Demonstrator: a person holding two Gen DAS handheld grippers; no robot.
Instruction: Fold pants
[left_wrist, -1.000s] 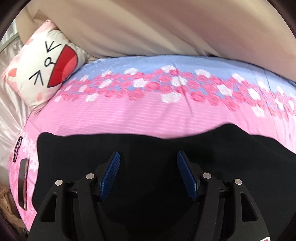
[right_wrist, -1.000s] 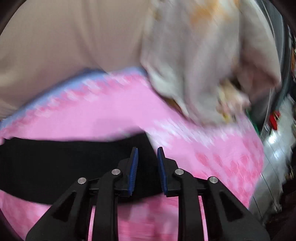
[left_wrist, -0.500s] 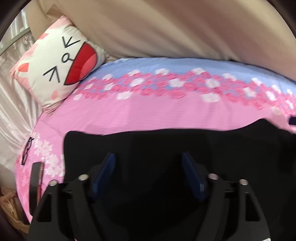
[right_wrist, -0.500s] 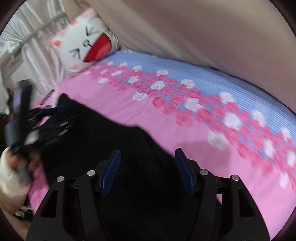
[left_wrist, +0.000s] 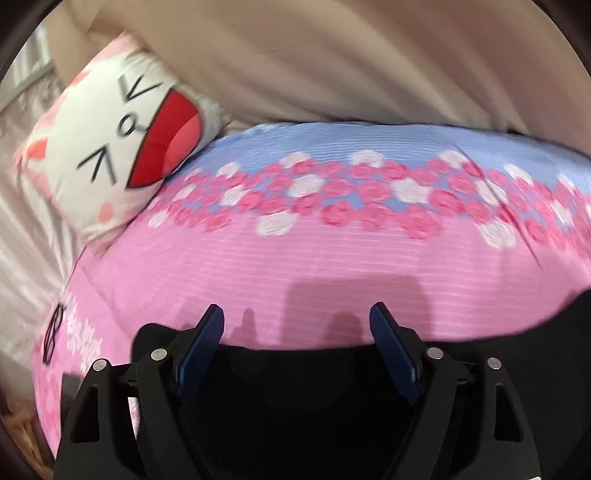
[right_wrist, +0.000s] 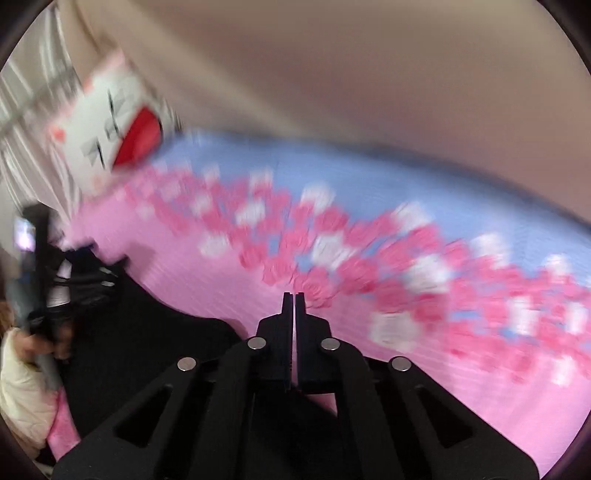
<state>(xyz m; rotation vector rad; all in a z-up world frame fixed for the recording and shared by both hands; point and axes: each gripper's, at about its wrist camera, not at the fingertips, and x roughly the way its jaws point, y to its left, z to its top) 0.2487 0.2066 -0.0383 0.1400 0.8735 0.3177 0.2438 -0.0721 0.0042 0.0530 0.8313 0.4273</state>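
Observation:
The black pants (left_wrist: 295, 391) lie flat on a pink flowered bed sheet (left_wrist: 295, 258). My left gripper (left_wrist: 296, 308) is open, its blue pads (left_wrist: 201, 347) wide apart over the pants' far edge, with nothing pinched. In the blurred right wrist view, my right gripper (right_wrist: 293, 295) is shut, its tips over the pink sheet just past the pants (right_wrist: 147, 350); no cloth shows between them. The left gripper (right_wrist: 74, 280) appears there at the far left, held by a hand in a cream sleeve (right_wrist: 18, 387).
A white cat-face pillow (left_wrist: 122, 147) leans at the back left against a beige backing (left_wrist: 332, 55). Black glasses (left_wrist: 53, 332) and a dark flat object (left_wrist: 70, 387) lie on the sheet's left edge. Silky curtains hang left of the bed.
The left gripper has slid toward the pants' far edge, so more pink sheet shows ahead. The right gripper's jaws went from wide open to shut while it swung.

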